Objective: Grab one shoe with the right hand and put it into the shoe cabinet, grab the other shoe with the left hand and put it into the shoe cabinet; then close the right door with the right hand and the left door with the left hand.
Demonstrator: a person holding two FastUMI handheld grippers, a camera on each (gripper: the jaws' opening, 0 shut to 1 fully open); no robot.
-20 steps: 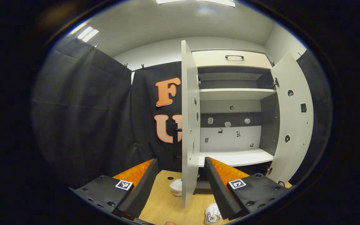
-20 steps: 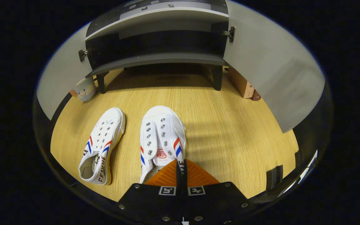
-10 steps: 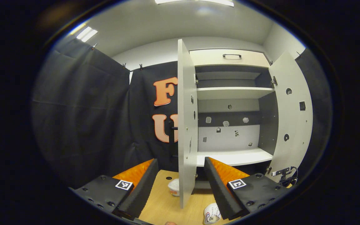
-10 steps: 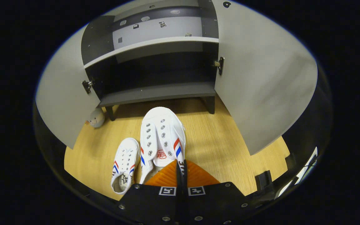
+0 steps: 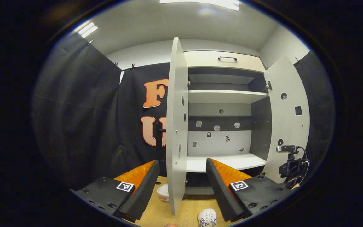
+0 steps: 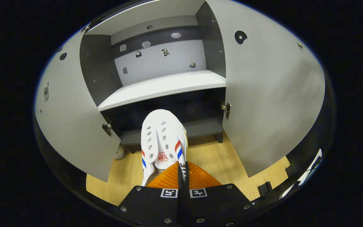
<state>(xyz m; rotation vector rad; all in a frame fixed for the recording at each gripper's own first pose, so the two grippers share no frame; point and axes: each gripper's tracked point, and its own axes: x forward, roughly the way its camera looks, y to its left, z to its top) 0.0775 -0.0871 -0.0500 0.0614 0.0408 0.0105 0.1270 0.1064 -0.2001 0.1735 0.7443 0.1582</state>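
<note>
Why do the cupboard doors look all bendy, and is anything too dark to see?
Left gripper view: the fisheye lens bows the left door; ceiling lights glare white. Right gripper view: both doors balloon outward, the held shoe is sharp, and the bottom compartment sits in deep shadow.

Bright and even, lit from ceiling panels (image 5: pixel 200 2) and (image 5: pixel 84 29) glaring white in the left gripper view. Deep shadow in the shoe cabinet's bottom compartment (image 6: pixel 169 110). Strong fisheye bending at the edges; door edges curved. Sharp throughout, no motion blur.
</note>
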